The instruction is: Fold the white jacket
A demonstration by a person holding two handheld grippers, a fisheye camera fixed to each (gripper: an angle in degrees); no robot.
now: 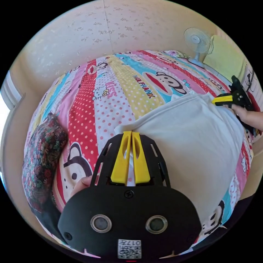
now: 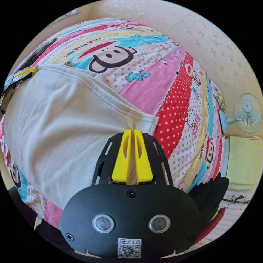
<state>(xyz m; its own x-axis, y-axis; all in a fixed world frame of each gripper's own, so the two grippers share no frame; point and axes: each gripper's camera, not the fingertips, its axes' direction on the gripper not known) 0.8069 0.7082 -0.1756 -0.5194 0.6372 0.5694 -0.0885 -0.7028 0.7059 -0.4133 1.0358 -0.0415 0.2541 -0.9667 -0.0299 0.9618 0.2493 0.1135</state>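
Lying on the bedspread [image 1: 115,90], white jacket [image 1: 191,142], corners clamped in left gripper [image 1: 131,133] and right gripper [image 2: 132,131].

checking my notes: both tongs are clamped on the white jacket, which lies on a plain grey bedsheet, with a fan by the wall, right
Not quite. The bedsheet is not plain grey: it is brightly striped with cartoon prints, as the left gripper view shows. The rest holds: the left tongs and right tongs are both clamped on the white jacket, and a fan stands by the wall.
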